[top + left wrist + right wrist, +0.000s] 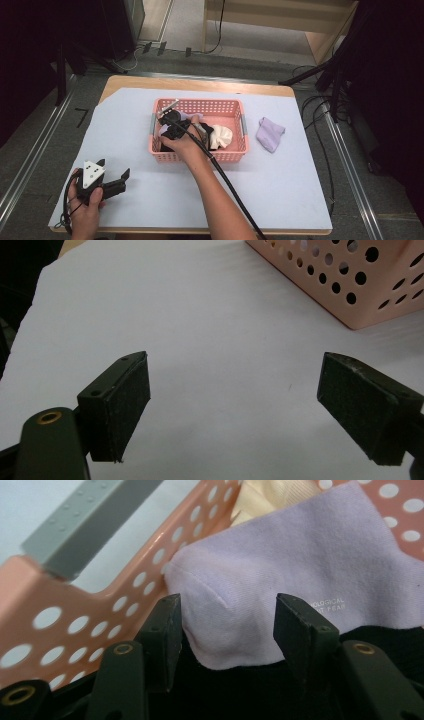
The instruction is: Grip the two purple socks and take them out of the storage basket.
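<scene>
A pink perforated basket sits mid-table with socks in it. My right gripper reaches into its left half, held by a hand. In the right gripper view its jaws stand open on either side of the edge of a lilac sock, which lies on a black garment. A cream sock lies in the basket's right half. Another lilac sock rests on the table right of the basket. My left gripper rests near the table's front left, open and holding nothing.
A pale sheet covers the wooden table. The basket's corner stands ahead and right of the left gripper. The basket has a grey handle on its side. The right gripper's cable trails toward the front edge.
</scene>
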A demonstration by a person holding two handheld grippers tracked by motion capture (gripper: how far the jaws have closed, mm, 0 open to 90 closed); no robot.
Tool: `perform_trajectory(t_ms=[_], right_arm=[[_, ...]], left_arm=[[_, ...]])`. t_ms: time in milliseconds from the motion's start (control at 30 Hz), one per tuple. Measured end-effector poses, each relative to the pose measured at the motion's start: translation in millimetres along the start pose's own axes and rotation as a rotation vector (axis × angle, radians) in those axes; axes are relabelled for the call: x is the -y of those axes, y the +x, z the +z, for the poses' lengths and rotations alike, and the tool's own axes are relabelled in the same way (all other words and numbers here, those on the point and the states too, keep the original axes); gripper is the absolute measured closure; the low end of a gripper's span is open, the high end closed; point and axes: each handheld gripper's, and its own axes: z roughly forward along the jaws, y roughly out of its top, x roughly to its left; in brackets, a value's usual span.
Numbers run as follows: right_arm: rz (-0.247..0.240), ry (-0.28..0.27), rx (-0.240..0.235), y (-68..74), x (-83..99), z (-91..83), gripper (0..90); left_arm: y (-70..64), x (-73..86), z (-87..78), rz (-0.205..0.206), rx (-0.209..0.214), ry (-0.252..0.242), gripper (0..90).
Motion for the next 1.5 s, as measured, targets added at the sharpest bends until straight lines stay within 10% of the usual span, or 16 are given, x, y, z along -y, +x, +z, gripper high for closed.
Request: perform_trajectory(t_ms=[133, 233, 767, 1033, 1500], right_arm=[[-0.006, 0.028, -0.024, -0.2, -0.4, 1.9, 73.4], [0.003, -0.052, -0.045, -1.7, 5.7, -5.6, 86.5], [0.014, -0.641, 0.009, -38.6, 45.7, -75.1, 87.0], [0.014, -0.752, 0.022, -46.3, 61.2, -99.1, 87.0], [0.054, -1.030, 0.191, -78.0, 91.4, -131.0, 87.0]], left_arm=[[-0.1, -0.1, -0.1, 0.003, 0.000, 0.002, 14.7], [-0.3, 0.0, 0.0, 0.001, 0.000, 0.002, 14.6], [-2.3, -0.5, 1.1, 0.021, -0.007, 0.013, 14.6], [-2.5, -0.3, 1.1, 0.022, -0.008, 0.010, 14.6], [-2.8, -0.3, 0.7, 0.021, -0.010, 0.008, 14.6]])
